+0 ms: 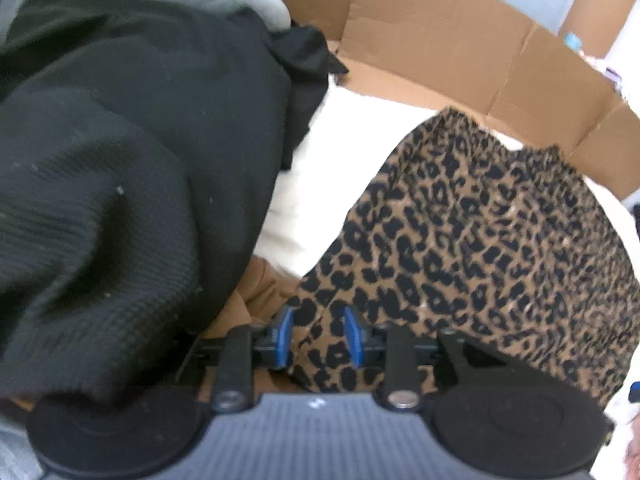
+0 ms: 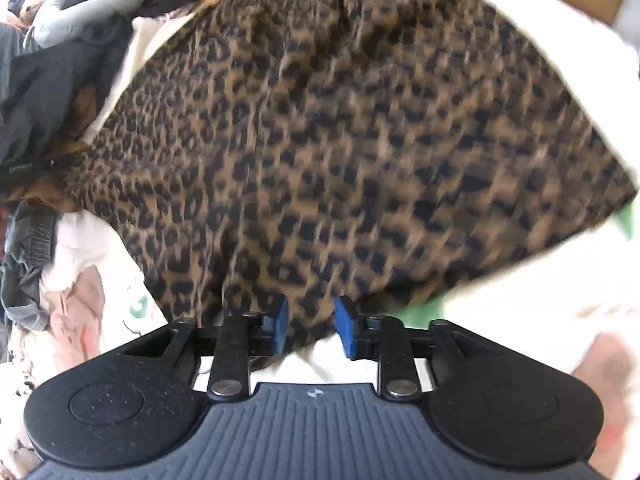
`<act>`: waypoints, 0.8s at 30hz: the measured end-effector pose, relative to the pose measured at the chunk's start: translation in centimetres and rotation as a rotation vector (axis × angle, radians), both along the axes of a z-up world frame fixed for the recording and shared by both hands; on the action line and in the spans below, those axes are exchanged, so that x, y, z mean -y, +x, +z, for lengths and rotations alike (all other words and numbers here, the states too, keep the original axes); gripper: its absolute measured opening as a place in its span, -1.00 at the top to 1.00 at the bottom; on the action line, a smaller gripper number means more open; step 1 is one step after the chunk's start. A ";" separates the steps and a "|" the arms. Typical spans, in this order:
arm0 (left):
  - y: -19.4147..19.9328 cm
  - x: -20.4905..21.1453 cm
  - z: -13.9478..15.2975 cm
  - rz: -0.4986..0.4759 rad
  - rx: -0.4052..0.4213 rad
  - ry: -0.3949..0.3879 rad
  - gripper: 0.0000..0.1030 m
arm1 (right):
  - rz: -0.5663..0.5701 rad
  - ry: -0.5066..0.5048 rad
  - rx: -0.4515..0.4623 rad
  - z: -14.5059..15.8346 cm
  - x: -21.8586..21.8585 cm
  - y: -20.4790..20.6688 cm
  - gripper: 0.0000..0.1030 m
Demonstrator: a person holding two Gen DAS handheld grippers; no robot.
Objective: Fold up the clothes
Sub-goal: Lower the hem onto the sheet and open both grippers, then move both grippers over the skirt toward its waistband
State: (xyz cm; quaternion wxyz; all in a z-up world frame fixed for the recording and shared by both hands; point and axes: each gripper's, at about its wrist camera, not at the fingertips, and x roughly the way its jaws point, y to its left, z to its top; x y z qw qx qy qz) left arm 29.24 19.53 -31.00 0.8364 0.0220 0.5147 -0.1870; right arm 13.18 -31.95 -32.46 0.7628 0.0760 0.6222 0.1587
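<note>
Spread across the white padded surface (image 1: 296,184), the brown-and-black leopard-print garment (image 1: 480,240) lies fairly flat, its gathered edge toward the cardboard wall (image 1: 440,32). Both grippers sit at its near hem. The left gripper (image 1: 318,336) has its blue pads either side of a fold of print, with a gap showing, so whether it truly pinches the cloth I cannot tell. The right gripper (image 2: 310,326) looks the same: fabric between parted pads, grip uncertain. Just left, a black ribbed knit (image 1: 120,200) is heaped against the garment's edge. If either hold is loose, the hem could slip out mid-lift and the fold go crooked; the knit might also drag along.
</note>
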 end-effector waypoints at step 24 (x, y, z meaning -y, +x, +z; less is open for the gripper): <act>-0.3 11.1 18.6 -0.358 0.223 0.018 -0.20 | 0.170 0.072 0.192 11.9 1.1 9.2 -0.14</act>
